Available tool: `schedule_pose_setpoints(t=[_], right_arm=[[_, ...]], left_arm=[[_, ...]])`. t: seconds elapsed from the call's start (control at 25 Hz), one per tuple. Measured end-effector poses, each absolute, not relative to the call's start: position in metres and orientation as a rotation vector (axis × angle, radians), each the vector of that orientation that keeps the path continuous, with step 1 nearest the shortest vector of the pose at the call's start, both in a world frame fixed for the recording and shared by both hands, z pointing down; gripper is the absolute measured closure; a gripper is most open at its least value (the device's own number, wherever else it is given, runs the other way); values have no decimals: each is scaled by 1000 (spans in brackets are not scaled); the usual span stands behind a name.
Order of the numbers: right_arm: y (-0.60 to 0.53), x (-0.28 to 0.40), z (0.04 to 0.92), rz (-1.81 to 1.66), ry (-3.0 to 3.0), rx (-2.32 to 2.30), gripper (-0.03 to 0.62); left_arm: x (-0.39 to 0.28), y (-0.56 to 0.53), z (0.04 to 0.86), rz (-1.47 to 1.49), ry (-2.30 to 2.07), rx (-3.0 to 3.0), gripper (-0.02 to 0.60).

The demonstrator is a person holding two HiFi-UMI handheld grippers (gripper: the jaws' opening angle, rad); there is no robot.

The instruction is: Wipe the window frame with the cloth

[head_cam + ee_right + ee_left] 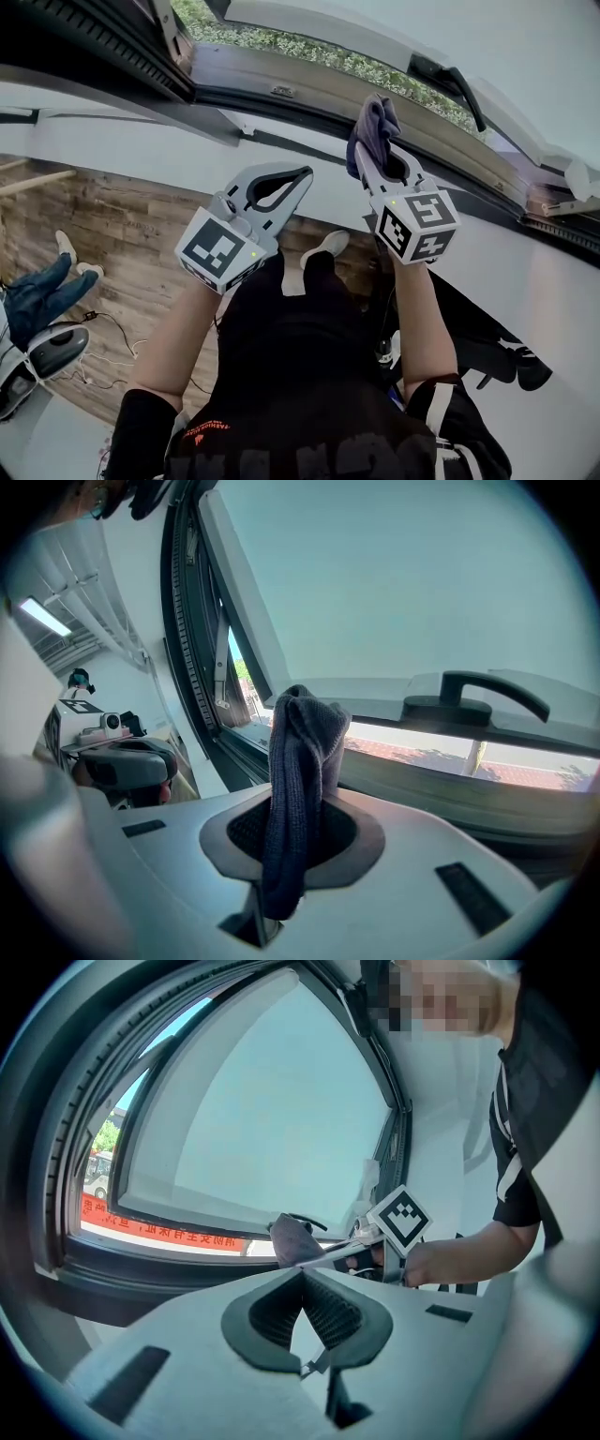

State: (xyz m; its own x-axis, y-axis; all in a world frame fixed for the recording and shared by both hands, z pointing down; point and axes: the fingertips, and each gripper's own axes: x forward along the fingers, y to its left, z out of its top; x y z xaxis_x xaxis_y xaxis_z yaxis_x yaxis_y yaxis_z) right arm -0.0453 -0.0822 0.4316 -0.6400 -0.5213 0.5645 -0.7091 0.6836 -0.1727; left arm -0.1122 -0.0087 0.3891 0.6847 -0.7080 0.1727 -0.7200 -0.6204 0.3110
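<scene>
Right gripper (380, 167): held up at the open window, its jaws clamped on the cloth.
Cloth (298, 780): dark grey-blue and bunched. It stood up out of the right gripper's jaws with a tail hanging down behind the pads. Its top was up by the lower rail of the window frame, left of the handle. I could not tell whether it pressed on the rail.
Left gripper (302, 175): raised beside the right one but lower, and well short of the frame. Its jaws were closed tip to tip with nothing between them, leaving only the small gap behind the ribbed pads.
Window frame (309, 89): a broad, brownish lower rail with a dark rubber seal along its inner edge. The sash was swung outward above it.
Handle (473, 705): a black lever lying flat along the bottom edge of the sash, right of the cloth.
Outside: green foliage (309, 47) beyond the rail, and a red banner (159, 1232) along the bottom of the opening in the left gripper view, its print too small to read.
Person: both bare forearms lifted, in a black top (300, 375).
Below: a wood-plank floor (103, 234) with a thin cable (103, 328) trailing across it.
</scene>
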Motion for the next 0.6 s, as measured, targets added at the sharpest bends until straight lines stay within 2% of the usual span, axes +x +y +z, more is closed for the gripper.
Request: schedule_pose_setpoints(t=[0.6], right_arm=[[-79, -123, 435, 503, -2438, 826, 545]], left_arm=[[-171, -3, 391, 29, -1202, 2504, 563]])
